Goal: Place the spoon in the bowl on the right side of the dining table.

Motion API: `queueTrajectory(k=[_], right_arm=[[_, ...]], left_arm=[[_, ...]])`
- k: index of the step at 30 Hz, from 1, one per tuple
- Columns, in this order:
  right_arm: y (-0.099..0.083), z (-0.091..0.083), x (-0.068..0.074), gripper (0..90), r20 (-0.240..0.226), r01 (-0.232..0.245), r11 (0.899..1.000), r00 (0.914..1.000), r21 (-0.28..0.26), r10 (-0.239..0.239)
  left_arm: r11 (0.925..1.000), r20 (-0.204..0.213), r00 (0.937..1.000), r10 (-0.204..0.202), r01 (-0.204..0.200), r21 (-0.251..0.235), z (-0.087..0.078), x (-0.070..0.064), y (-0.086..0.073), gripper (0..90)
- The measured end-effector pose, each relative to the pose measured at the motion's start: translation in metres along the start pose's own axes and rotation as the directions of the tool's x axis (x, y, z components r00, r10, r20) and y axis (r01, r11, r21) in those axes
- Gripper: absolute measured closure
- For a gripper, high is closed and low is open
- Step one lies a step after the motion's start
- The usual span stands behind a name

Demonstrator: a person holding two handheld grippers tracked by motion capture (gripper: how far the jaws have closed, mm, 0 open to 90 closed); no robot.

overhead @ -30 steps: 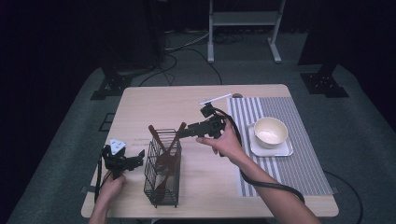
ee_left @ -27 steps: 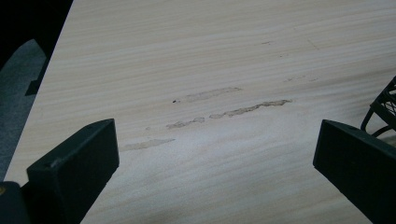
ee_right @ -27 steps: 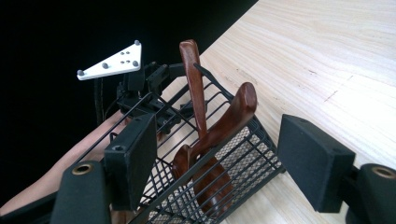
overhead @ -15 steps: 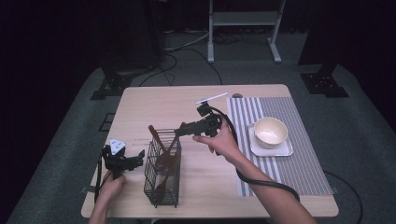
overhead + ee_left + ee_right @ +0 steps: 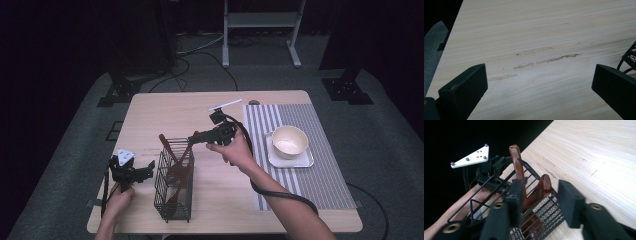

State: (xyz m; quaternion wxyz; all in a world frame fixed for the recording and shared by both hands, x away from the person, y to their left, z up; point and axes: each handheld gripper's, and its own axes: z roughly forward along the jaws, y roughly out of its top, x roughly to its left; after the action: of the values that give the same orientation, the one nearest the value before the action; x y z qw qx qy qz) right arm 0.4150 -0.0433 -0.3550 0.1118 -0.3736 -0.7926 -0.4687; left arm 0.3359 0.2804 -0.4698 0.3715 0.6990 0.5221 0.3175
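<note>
The pale wooden table (image 5: 170,107) fills the frame's centre. A black wire basket (image 5: 172,180), lower left, holds two brown wooden utensils (image 5: 541,188). Above them hovers the right gripper (image 5: 537,195), fingers spread around one handle tip without touching. Farther left, the left gripper (image 5: 539,82) rests low, fingers spread wide.

My pale wooden table (image 5: 554,27) shows fine straight grain, matt, with a few dull scuffed streaks. The black wire-mesh metal basket (image 5: 541,218) has thin, faintly shiny rods. In it stand two reddish-brown wooden utensil handles (image 5: 517,162), smooth and glossy as if varnished. My right gripper (image 5: 540,195) has matt black, slightly grainy pads. The grey-and-white striped cloth placemat (image 5: 320,175) looks matt; the cream bowl (image 5: 289,140) and white square plate (image 5: 300,161) look smooth and glazed.
</note>
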Motion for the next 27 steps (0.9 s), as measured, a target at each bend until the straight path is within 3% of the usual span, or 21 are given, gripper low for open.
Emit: queueTrajectory(k=[2,8,18,27], right_arm=[[0.000,-0.001,0.001,67.5,0.000,-0.003,1.000,1.0000,-0.002,0.003],[0.000,-0.005,0.001,81.1,-0.035,-0.026,1.000,0.9991,-0.016,0.025],[0.002,-0.017,0.004,83.0,-0.083,-0.062,0.996,0.9949,-0.059,0.057],[0.004,-0.031,0.007,83.0,-0.098,-0.079,0.993,0.9927,-0.086,0.071]], left_arm=[[1.0000,0.000,1.0000,-0.002,0.002,0.001,0.000,0.000,0.000,0.0],[1.0000,-0.001,1.0000,-0.002,0.002,-0.001,0.000,0.000,0.000,0.0],[1.0000,0.000,1.0000,-0.002,0.002,-0.001,0.000,0.000,0.000,0.0],[1.0000,-0.002,1.0000,-0.002,0.002,0.000,0.000,0.000,0.000,0.0]])
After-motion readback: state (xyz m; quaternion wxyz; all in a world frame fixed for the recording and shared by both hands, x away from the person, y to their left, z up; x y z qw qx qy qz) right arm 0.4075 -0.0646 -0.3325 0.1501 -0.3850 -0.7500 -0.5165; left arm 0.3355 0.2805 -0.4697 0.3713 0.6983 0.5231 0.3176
